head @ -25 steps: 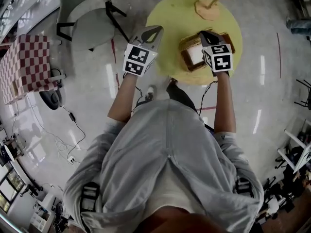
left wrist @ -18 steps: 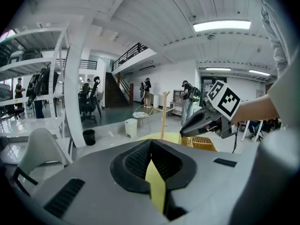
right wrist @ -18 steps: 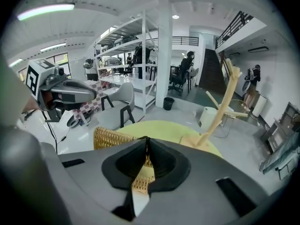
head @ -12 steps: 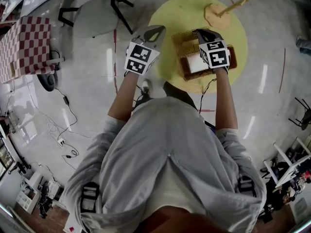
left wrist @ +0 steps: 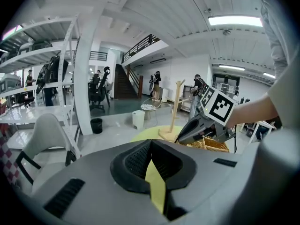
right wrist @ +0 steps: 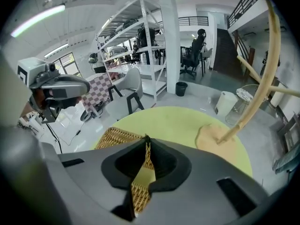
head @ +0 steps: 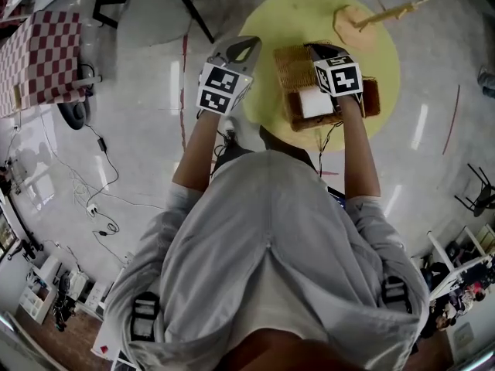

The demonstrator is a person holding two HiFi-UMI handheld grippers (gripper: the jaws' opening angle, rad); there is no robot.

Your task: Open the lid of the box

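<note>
- The box is a wicker one. It sits on the round yellow table, towards the near edge and a little right of the middle.
- The right gripper hangs directly over the box, and its nose points towards the far edge of the table. From that gripper the box lies straight below and slightly back towards the person. In the right gripper view, wicker fills the space under and to the left of the jaws.
- The box's longer side seems to run left to right across the table. I take the lid to be the paler wicker panel on the left part, but no view shows clearly where its free edge is.
- The right gripper's jaws meet at the tips and hold nothing. They would need to part before they could pinch the lid's rim.
- The left gripper is over the left edge of the table, beside the box and apart from it. Its jaws are also closed at the tips and empty.
- The right gripper is clearly the nearer one, so opening the lid looks like its job. The left could steady the box.
- Both forearms reach forward, roughly parallel, and the grippers are about level with each other.
- A wooden stand is at the far right edge, well clear of the box.
</note>
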